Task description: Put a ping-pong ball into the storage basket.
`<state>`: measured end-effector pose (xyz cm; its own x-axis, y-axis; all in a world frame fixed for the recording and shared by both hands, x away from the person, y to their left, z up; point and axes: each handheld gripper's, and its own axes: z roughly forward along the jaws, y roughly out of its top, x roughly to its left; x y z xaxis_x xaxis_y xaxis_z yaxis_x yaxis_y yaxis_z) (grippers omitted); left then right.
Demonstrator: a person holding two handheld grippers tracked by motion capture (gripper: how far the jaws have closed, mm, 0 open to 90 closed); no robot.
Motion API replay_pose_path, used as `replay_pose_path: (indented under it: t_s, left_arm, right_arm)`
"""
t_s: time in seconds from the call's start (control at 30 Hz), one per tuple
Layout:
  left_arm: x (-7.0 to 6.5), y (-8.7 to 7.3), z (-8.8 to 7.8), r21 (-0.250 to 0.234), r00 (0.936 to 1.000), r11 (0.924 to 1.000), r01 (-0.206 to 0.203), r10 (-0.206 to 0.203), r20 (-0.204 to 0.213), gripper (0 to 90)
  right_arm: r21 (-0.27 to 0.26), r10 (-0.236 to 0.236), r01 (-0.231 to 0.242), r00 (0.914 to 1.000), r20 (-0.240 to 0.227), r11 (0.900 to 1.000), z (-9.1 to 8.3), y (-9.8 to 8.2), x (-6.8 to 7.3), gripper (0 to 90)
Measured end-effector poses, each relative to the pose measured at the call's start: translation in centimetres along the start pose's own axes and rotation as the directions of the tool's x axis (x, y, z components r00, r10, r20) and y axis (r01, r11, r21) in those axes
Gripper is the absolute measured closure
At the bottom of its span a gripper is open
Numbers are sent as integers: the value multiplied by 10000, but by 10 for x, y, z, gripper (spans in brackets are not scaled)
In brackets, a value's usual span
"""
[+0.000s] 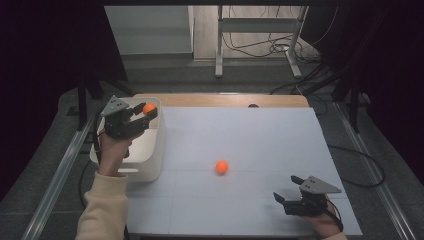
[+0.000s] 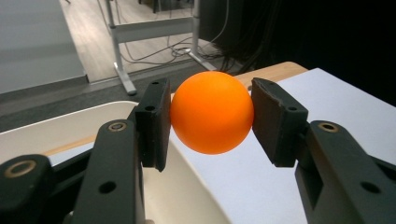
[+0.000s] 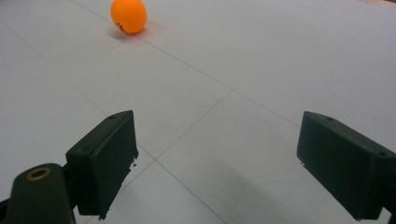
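My left gripper (image 1: pixel 148 111) is shut on an orange ball (image 1: pixel 149 108) and holds it over the far part of a white bin (image 1: pixel 150 160) at the table's left. In the left gripper view the held orange ball (image 2: pixel 211 112) sits squeezed between both black pads (image 2: pixel 156 122), above the white bin's rim (image 2: pixel 70 122). A second orange ball (image 1: pixel 221 166) lies on the white table surface near the middle. My right gripper (image 1: pixel 286 190) rests open near the front right; in the right gripper view the loose orange ball (image 3: pixel 129 16) lies well ahead of its gripper (image 3: pixel 217 163).
The white table sheet (image 1: pixel 250 150) has a wooden strip (image 1: pixel 225 100) along its far edge. Metal rails (image 1: pixel 60 170) run along both sides. Beyond the table stand a frame's legs (image 1: pixel 219 55) and loose cables (image 1: pixel 270 47) on the floor.
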<state>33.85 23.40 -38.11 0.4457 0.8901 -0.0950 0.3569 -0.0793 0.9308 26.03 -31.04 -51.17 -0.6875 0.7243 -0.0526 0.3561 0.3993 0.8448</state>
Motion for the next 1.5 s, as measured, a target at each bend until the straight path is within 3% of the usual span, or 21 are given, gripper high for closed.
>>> replay_pose_path:
  t_s: [0.23, 0.6, 1.5]
  left_arm:
    - [12, -4, -1, 106, 9988, 9998, 144, -139, -471, 504]
    - [30, -8, -6, 17, 9950, 9989, 465, -462, -886, 504]
    - [42, -16, 12, 637, 9942, 9958, 660, -602, -890, 504]
  right_arm:
    - [7, -3, 3, 10000, 15, 10000, 0, 0, 0, 125]
    - [-20, 1, -1, 10000, -3, 10000, 0, 0, 0, 126]
    - [38, 15, -15, 10000, 76, 10000, 1, 0, 0, 126]
